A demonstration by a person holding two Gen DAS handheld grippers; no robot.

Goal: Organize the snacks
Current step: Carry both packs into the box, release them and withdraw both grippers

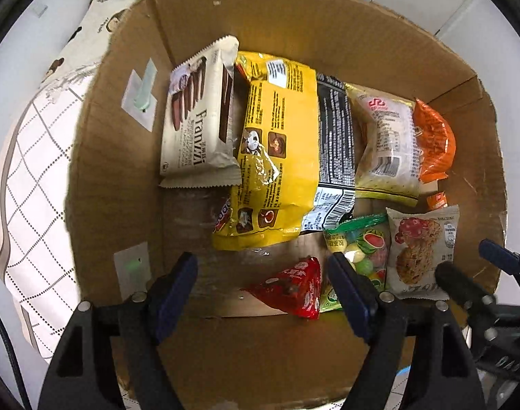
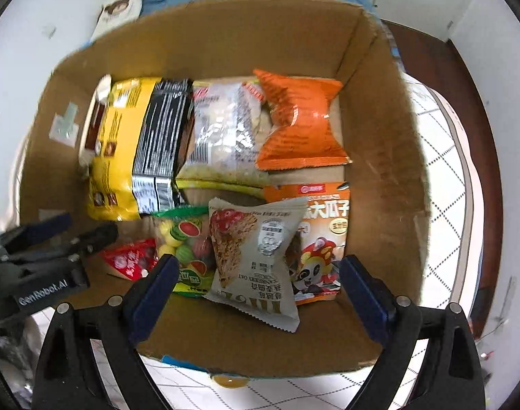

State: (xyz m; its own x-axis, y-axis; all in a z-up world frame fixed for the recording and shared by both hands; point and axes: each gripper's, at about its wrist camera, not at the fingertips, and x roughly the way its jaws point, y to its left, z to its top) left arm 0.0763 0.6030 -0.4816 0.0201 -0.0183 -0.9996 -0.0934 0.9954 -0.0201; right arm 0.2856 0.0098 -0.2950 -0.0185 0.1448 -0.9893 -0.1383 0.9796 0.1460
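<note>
Your left tongs (image 1: 261, 285) hang wide open and hold nothing, poised over the near edge of the brown cardboard box (image 1: 116, 177), with the small red triangular packet (image 1: 292, 287) lying on the box floor between the blue pads. Your right tongs (image 2: 256, 294) are equally spread and empty, hovering above the beige oat-cookie pouch (image 2: 260, 256), which lies loose over the orange panda-printed seed bag (image 2: 319, 235).

Further out, the back of the box looks sorted: the white Franzzi wafer pack (image 1: 198, 126), the big yellow bag (image 1: 277, 150), the black-backed bag (image 1: 335, 143), the pale clear-fronted pack (image 1: 388, 143) and the orange crimped pouch (image 1: 434, 140) stand side by side in a row.

By my reading you are most of the way through (every snack in view is already inside the box). What seems left is the front: the red packet, the green-topped bag of fruit candies (image 1: 364, 242) and the two pouches lie flat and overlapping.
</note>
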